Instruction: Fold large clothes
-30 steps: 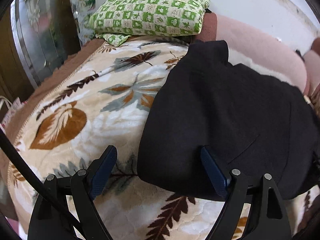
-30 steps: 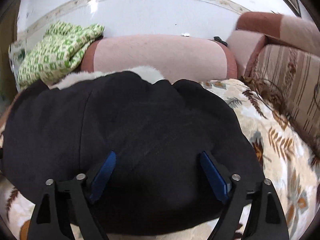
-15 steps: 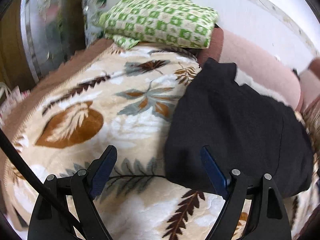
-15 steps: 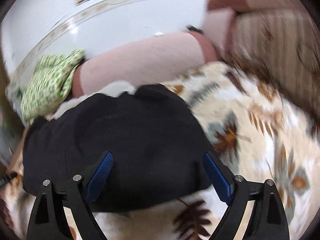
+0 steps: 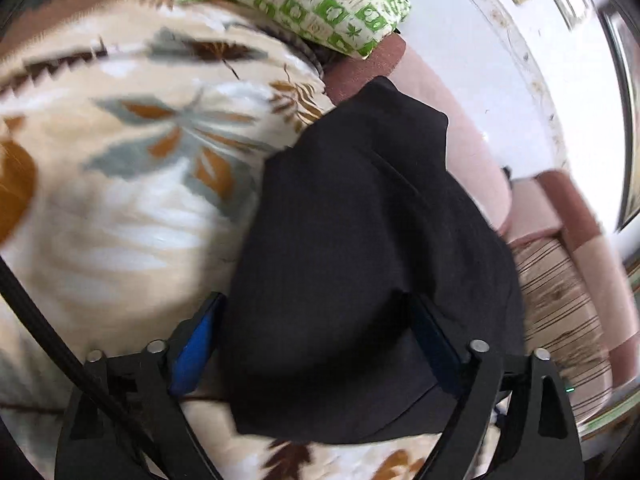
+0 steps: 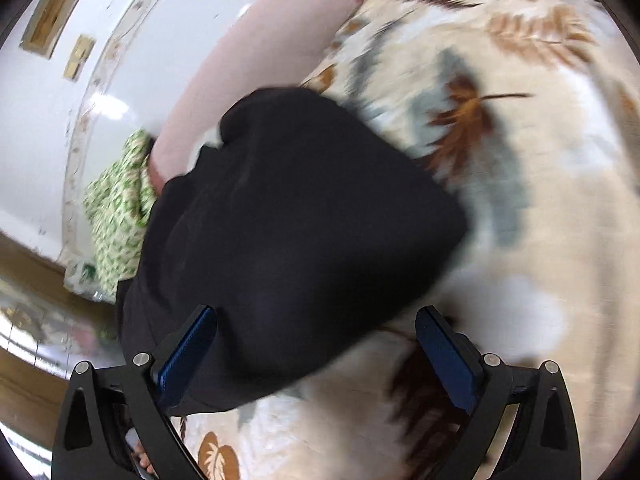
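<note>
Garment: black garment (image 5: 360,248), folded into a compact, thick bundle, lying on the leaf-print blanket (image 5: 132,184); in the right wrist view it (image 6: 296,240) fills the middle of the picture.
Garment position: near the head of the bed, its far corner close to the pink bolster (image 5: 468,160); the blanket shows on both of its sides.
Garment edges: the near edge is rounded and doubled over; a fold line runs diagonally across the top layer in the left wrist view.
Left gripper: left gripper (image 5: 320,344), jaws spread wide apart, with the near end of the garment between them; the blue pad (image 5: 196,344) on one finger sits just beside the cloth, and the cloth covers much of the other finger. Whether either pad touches the fabric cannot be told.
Right gripper: right gripper (image 6: 316,352), jaws wide apart, holding nothing; one finger overlaps the garment's near edge, the other lies over bare blanket (image 6: 540,208).
Background: green checked cloth (image 5: 320,4) lies at the head of the bed beside the bolster (image 6: 248,64); behind them is a white wall (image 6: 36,128).
Picture quality: both views are smeared by motion, so fine detail of the blanket pattern is unclear.
</note>
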The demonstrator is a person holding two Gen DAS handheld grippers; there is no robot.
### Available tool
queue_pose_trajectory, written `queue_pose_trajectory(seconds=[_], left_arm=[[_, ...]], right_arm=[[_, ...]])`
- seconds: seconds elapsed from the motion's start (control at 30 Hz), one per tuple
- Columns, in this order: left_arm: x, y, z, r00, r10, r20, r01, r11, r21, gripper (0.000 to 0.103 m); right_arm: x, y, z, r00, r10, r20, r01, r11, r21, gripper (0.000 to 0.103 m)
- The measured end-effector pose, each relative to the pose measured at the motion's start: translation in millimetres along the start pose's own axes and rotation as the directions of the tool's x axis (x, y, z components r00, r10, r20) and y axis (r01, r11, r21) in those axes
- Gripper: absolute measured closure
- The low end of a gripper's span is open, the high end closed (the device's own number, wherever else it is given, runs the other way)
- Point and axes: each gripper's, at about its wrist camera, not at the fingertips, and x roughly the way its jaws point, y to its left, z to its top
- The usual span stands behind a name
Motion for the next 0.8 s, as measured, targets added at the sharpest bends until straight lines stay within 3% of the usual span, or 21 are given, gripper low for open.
queue_pose_trajectory(seconds=[0.1,0.17,0.2,0.23,0.27,0.37,0.47,0.6,0.67,0.73,0.8], left_arm=[[14,3,-2,0.999,-0.041,-0.018,0.04,0.998,-0.051,0.008],[17,-3,-3,1.0,-0.014,-0.025,0.012,0.998,-0.063,0.013],[15,-7,-3,1.0,0.002,-0.022,-0.003,0.998,-0.055,0.02],[9,-18,-4,0.999,0.038,-0.021,-0.039,0.999,-0.029,0.034],[3,-25,-4,0.998,0.055,-0.013,-0.055,0.998,-0.004,0.048],[-20,-46,-4,0.996,0.086,0.018,-0.087,0.995,0.056,0.065],[-41,-62,-13,0.994,0.101,0.038,-0.105,0.989,0.101,0.069],[-61,-67,-34,0.991,0.132,0.027,-0.135,0.981,0.139,0.064],[-63,-54,-41,0.987,0.164,0.003,-0.163,0.98,0.114,0.056],[-63,-41,-41,0.981,0.194,-0.004,-0.193,0.978,0.083,0.051],[-76,-32,-39,0.988,0.153,0.01,-0.153,0.988,0.025,0.05]], right_arm=[[31,7,3,0.998,0.037,-0.046,-0.037,0.999,-0.011,0.0],[40,9,10,0.998,0.053,-0.02,-0.053,0.998,0.03,0.0],[42,9,12,0.998,0.061,-0.015,-0.06,0.997,0.047,0.001],[42,10,13,0.998,0.06,-0.007,-0.06,0.996,0.065,0.005],[40,13,13,0.999,0.051,0.006,-0.051,0.996,0.076,0.016],[25,30,16,0.998,0.065,0.028,-0.065,0.998,0.022,0.04],[0,42,20,0.99,0.135,0.036,-0.134,0.991,-0.008,0.048],[-27,46,11,0.988,0.153,0.022,-0.151,0.986,-0.077,0.048],[-23,37,5,0.994,0.11,-0.021,-0.112,0.99,-0.084,0.042],[-9,18,2,0.994,0.061,-0.095,-0.063,0.998,-0.021,0.033],[-8,2,2,0.99,0.086,-0.11,-0.08,0.995,0.062,0.027]])
